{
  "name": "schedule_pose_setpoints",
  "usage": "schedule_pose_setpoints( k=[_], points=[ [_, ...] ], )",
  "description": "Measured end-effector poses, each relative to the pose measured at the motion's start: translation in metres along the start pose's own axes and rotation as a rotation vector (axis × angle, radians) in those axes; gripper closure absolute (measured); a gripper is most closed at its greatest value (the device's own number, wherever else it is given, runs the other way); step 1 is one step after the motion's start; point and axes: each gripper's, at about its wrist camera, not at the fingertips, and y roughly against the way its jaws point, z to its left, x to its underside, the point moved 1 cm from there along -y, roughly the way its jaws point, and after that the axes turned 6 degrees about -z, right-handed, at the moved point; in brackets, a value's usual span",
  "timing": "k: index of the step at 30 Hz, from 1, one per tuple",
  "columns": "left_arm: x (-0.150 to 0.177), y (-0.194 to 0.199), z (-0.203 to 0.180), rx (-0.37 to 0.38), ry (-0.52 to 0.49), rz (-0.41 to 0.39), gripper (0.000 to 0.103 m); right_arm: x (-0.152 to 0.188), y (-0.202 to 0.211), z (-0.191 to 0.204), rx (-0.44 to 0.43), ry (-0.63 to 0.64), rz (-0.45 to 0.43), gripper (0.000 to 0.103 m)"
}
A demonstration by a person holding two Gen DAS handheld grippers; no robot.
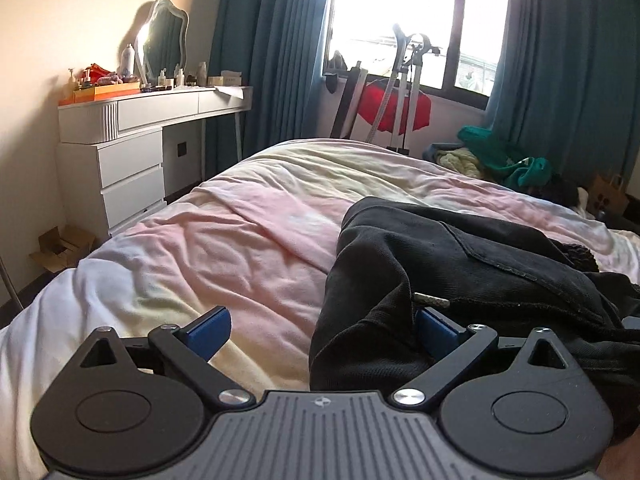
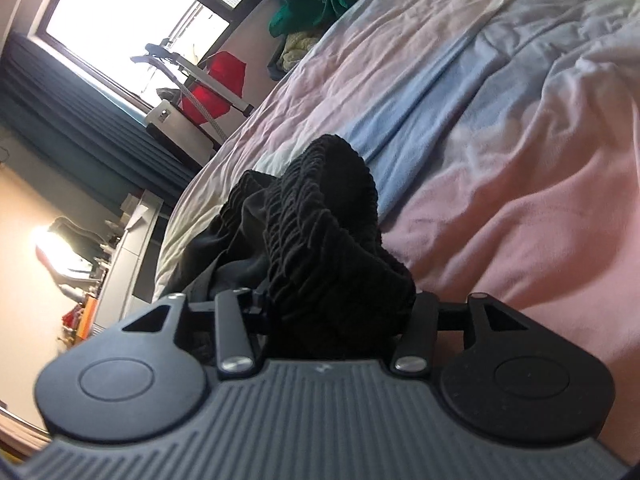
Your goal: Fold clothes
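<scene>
Working on: we judge the step in hand to be gathering the black garment (image 1: 460,264) so it can be spread flat before any fold.
Bed: the quilt (image 1: 224,248) in pink, cream and pale blue is rumpled, so we should lay the cloth on its flattest stretch and smooth as we go.
Black garment: it lies bunched on the quilt, its ribbed elastic band (image 2: 320,216) heaped at the right side and a pocket flap showing (trousers or shorts, we cannot tell which).
Right tongs (image 2: 332,320): narrowed around the ribbed band, which fills the gap between them; we should keep that grip firm and lift evenly.
Left tongs (image 1: 320,332): spread wide, holding nothing, one blue pad (image 1: 436,332) tucked against the garment's near edge, the other over bare quilt.
Next, as we judge: shift the left tongs over a single edge, close, then draw both apart.
</scene>
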Motion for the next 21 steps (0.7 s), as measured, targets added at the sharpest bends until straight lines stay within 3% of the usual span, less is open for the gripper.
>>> schedule_pose_setpoints(
  k=[5, 7, 9, 15, 19, 21],
  points=[
    [0.0, 0.005, 0.001, 0.0, 0.024, 0.017, 0.003, 0.001, -0.002, 0.002, -0.018, -0.012, 0.031, 0.043],
    [-0.001, 0.007, 0.003, 0.005, 0.048, 0.027, 0.003, 0.002, -0.002, 0.001, -0.023, -0.017, 0.072, 0.024],
    [-0.003, 0.012, 0.005, 0.004, 0.073, 0.026, 0.004, 0.004, -0.004, -0.001, -0.03, -0.018, 0.117, 0.016],
    [-0.012, 0.032, 0.013, -0.024, 0.125, -0.018, 0.005, 0.011, -0.042, -0.012, -0.096, -0.053, 0.212, 0.01],
    [-0.021, 0.038, 0.033, 0.042, 0.263, -0.018, 0.005, 0.004, -0.051, -0.012, -0.166, -0.1, 0.234, 0.008],
    [-0.027, 0.036, 0.044, 0.114, 0.329, 0.001, 0.004, 0.001, -0.043, -0.011, -0.236, -0.149, 0.218, 0.008]
  ],
)
